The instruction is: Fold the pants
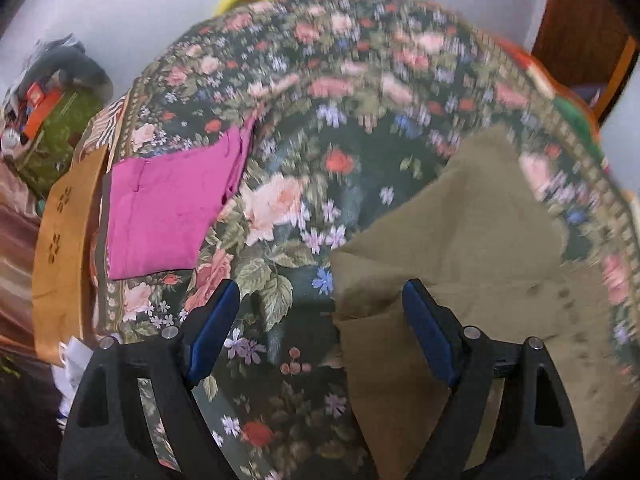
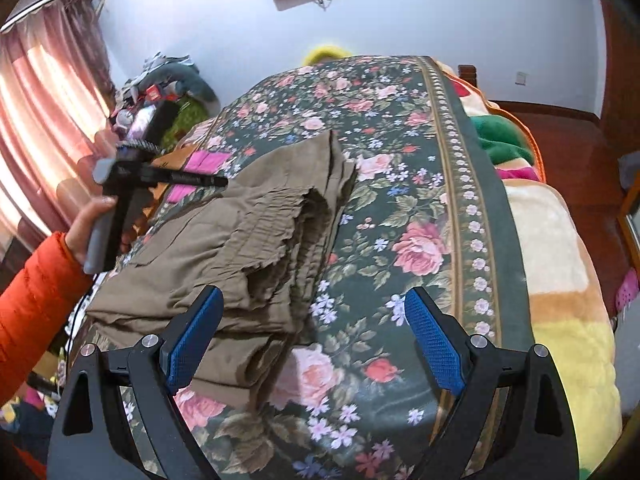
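No legible text, label, brand or number in either view. A red box [image 1: 35, 98] in the clutter beside the bed carries a pale patch, possibly print, too blurred to read; the same box [image 2: 153, 92] in the right wrist view is too small to make out. The orange-brown cloth [image 1: 60, 240] shows dark cut-out marks, ornament rather than letters

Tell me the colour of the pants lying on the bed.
Olive-brown khaki, plain with no print. The pants show best in the right wrist view.
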Demonstrator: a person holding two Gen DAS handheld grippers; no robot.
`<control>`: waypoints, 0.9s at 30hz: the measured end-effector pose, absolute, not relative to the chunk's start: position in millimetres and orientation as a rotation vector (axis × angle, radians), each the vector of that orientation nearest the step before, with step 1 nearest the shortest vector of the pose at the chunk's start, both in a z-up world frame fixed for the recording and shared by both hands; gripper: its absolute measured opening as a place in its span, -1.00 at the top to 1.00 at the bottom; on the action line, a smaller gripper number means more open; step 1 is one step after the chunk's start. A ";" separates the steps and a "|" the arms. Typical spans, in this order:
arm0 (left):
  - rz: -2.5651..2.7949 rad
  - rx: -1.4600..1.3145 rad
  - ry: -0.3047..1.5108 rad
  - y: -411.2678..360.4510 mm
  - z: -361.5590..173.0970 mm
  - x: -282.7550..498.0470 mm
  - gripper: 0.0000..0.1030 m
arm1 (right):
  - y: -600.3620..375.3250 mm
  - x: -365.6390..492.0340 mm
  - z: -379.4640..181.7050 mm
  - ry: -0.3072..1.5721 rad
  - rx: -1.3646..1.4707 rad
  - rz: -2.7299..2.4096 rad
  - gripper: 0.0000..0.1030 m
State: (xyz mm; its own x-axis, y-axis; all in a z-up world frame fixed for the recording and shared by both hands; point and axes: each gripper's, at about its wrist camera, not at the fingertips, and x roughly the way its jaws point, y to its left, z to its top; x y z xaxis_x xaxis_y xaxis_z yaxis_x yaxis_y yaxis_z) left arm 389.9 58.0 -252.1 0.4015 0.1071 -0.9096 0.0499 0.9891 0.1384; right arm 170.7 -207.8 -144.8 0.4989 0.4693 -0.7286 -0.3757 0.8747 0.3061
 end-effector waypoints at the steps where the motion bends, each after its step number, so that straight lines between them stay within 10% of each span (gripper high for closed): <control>1: 0.039 0.186 1.184 55.4 -262.3 390.7 -0.63 | -209.3 172.2 -145.7 0.917 0.120 0.506 -0.75; 27: 0.029 0.113 1.138 68.6 -232.9 216.6 -0.65 | -187.4 147.8 -133.8 0.894 0.055 0.544 -0.75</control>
State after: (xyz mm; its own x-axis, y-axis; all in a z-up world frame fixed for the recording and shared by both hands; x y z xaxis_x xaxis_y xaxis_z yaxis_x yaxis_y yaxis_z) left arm 216.6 68.6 -232.9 0.4200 0.0811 -0.9039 0.0344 0.9939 0.1052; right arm 147.8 -187.4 -133.8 0.5009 0.4722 -0.7254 -0.4272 0.8637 0.2672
